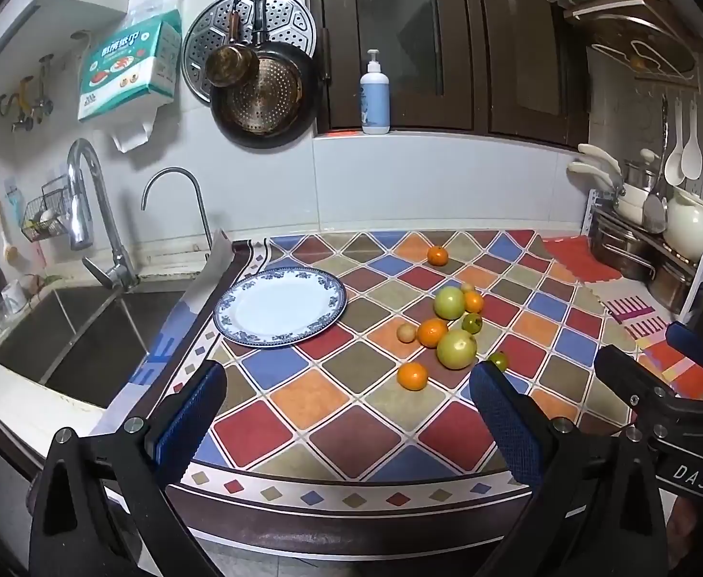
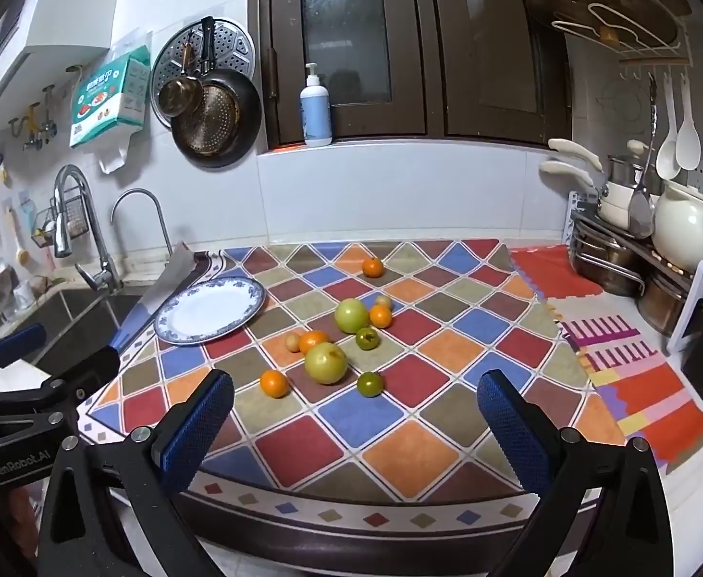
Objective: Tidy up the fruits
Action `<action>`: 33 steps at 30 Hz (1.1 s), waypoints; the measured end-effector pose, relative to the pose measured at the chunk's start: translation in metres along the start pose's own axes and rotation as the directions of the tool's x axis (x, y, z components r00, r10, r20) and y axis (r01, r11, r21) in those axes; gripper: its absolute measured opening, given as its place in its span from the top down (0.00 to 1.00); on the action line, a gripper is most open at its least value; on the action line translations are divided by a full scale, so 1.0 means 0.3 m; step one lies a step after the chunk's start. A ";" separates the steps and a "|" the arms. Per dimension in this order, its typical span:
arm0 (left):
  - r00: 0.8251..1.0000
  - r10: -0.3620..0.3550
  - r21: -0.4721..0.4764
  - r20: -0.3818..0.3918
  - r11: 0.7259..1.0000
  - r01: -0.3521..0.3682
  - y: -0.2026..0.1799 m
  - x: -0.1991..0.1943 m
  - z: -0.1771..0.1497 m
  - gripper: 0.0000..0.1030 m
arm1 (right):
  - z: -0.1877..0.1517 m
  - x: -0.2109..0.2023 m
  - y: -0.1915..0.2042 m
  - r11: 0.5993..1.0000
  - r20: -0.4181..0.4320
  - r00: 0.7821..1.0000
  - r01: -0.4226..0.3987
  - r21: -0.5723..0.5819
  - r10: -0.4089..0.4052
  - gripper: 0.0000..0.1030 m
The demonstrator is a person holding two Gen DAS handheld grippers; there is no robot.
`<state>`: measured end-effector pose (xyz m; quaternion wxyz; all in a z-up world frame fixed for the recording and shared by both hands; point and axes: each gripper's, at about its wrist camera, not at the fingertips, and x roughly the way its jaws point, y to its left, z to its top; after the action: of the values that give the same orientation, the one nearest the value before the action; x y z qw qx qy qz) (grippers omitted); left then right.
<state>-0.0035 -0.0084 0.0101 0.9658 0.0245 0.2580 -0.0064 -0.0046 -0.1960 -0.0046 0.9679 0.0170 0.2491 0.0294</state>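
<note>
Kitchen counter, diamond-patterned mat [image 2: 399, 452], fruit loose by an empty plate.
Left gripper [image 1: 351, 413] and right gripper [image 2: 356, 423] both spread wide, nothing between the pads, hovering over the mat's near edge. Just beyond: two pale green fruits [image 2: 326, 362], four small oranges [image 2: 274, 383], two dark green ones [image 2: 369, 383], clustered mid-mat. One orange [image 2: 372, 267] sits apart, farther back. Blue-rimmed plate [image 2: 178, 334] left of the cluster, beside the sink [image 1: 87, 336].

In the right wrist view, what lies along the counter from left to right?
Steel sink → blue-rimmed white plate → cluster of orange and green fruits → red striped mat → white ceramic jug.
</note>
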 end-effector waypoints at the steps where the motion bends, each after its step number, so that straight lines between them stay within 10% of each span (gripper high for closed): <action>1: 1.000 0.000 0.001 0.001 1.000 0.000 -0.002 -0.002 0.001 0.00 | -0.003 0.000 0.001 1.000 0.002 1.000 0.001 0.000 -0.001 0.01; 33: 1.000 0.002 0.010 0.019 1.000 -0.002 -0.010 -0.015 0.011 0.00 | -0.001 -0.011 -0.011 1.000 0.018 1.000 -0.013 0.008 0.013 0.01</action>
<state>-0.0059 -0.0115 0.0153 0.9681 0.0294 0.2486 -0.0069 -0.0074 -0.1995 -0.0034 0.9698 0.0226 0.2404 0.0347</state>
